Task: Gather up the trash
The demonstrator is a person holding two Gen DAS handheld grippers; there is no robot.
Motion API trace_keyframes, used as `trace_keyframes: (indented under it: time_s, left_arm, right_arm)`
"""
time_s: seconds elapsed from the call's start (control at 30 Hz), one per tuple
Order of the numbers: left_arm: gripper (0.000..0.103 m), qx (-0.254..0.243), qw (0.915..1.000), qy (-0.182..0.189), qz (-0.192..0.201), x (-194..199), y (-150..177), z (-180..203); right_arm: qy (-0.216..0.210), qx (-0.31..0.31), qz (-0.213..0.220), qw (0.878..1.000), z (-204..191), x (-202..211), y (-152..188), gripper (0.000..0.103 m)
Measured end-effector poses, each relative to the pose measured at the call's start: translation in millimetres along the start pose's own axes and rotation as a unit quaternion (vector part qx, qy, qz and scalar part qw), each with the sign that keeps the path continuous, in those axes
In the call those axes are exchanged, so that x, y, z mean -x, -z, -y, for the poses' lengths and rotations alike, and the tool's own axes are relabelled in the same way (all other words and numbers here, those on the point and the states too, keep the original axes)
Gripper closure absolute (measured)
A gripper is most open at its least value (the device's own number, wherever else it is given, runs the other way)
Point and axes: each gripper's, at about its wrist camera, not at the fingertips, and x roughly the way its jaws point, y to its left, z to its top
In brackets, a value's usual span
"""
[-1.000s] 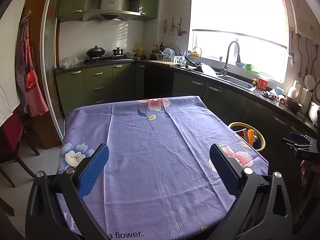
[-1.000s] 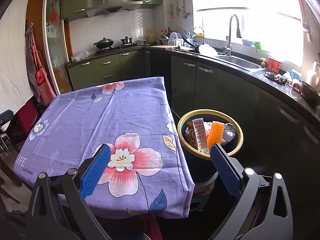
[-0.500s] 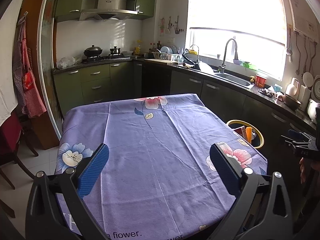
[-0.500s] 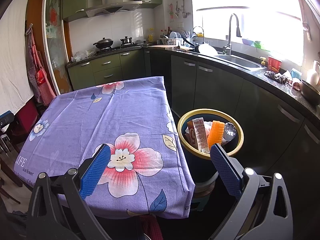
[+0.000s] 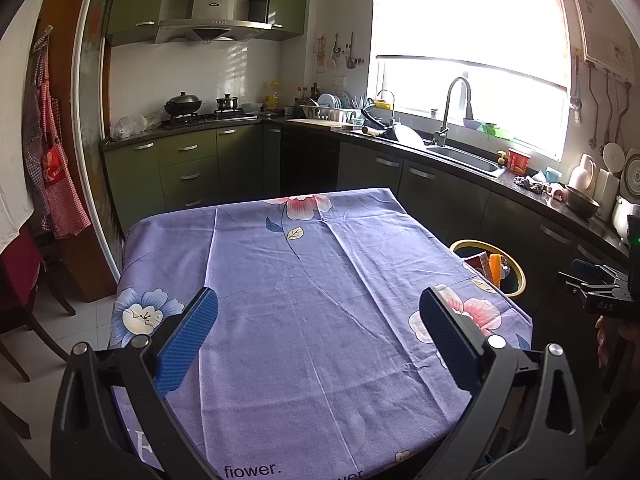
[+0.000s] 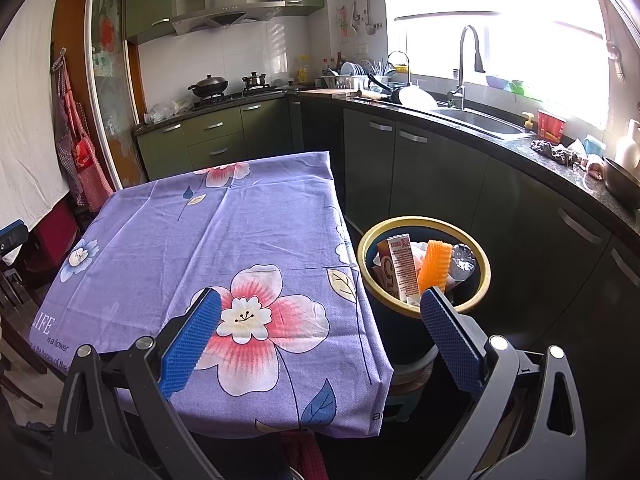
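We held both grippers over the cloth-covered surface (image 5: 320, 280), and each was spread wide with nothing between its pads: the left gripper (image 5: 318, 332) hung above the middle of the purple cloth, the right gripper (image 6: 320, 330) above its corner. The trash we could see already sat in one bin (image 6: 486, 276), which stood on the floor just ahead and to the right of the right gripper, beside the surface's edge. Inside it we counted one printed carton (image 6: 400, 268) standing upright, one orange ribbed piece (image 6: 432, 268) leaning beside it, one crumpled silvery item (image 6: 462, 260) and some white paper that we could not count. On the cloth itself, ahead of and beneath both grippers, we found no loose item at all. We judged the collecting to be done or nearly so, as far as these views reached; what lay on the floor behind the surface was hidden from us.
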Motion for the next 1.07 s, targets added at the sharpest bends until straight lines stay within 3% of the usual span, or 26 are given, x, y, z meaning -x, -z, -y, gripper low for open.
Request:
trace_keyframes:
  time_s: [0.47,0.63,0.83,0.93,1.07]
  left_arm:
    - [0.007,-0.004,0.9999,0.003,-0.010,-6,-2,2]
    - [0.007,-0.007,0.9997,0.023,-0.008,-9,-1,3]
    - [0.007,-0.011,0.9999,0.004,0.000,-14,-4,4]
    - [0.007,-0.002,0.9998,0.020,-0.007,-17,-6,1]
    - [0.007,0.000,0.9998,0.014,-0.016,-22,-7,-2]
  right_arm:
    - [0.000,-0.001,-0.003,1.000,-1,-3,1,0.005]
    - [-0.001,-0.001,-0.004,1.000,-2,-3,1,0.005]
    - [-0.001,0.000,-0.006,1.000,-3,-5,1,0.005]
    - [0.000,-0.001,-0.007,1.000,-2,-6,0,0.005]
    - [-0.001,-0.002,-0.008,1.000,-2,-9,0,0.005]
